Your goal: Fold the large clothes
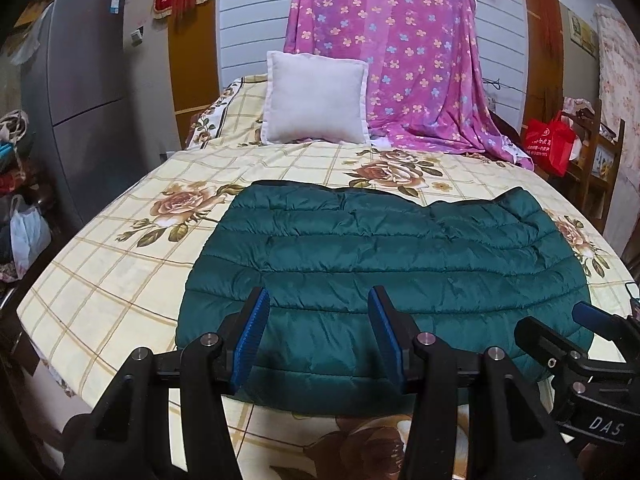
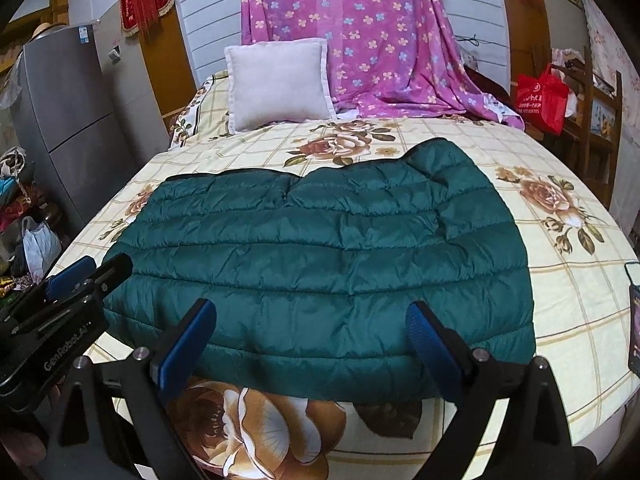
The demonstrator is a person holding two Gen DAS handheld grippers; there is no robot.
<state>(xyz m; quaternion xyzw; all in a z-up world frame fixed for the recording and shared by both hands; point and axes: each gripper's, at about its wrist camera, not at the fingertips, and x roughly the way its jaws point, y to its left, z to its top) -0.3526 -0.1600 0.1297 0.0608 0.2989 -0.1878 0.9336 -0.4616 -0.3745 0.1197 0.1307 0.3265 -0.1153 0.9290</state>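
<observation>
A dark green quilted jacket (image 1: 376, 256) lies folded flat on the floral bedspread (image 1: 112, 268), its near hem toward me. My left gripper (image 1: 318, 300) hovers open over the jacket's near left part, nothing between its blue pads. In the right wrist view the same jacket (image 2: 320, 256) fills the middle of the bed (image 2: 560, 320). My right gripper (image 2: 312, 316) stands wide open over the near hem, its pads apart from the fabric. Each gripper shows at the edge of the other's view: the right gripper (image 1: 576, 332) and the left gripper (image 2: 92, 272).
A white cushion (image 1: 316, 98) leans at the head of the bed beside a pink flowered sheet (image 1: 400, 60) draped over something tall. A grey fridge (image 1: 84, 92) and bags (image 1: 28, 236) stand left. A red bag (image 1: 550, 146) and wooden shelf sit right.
</observation>
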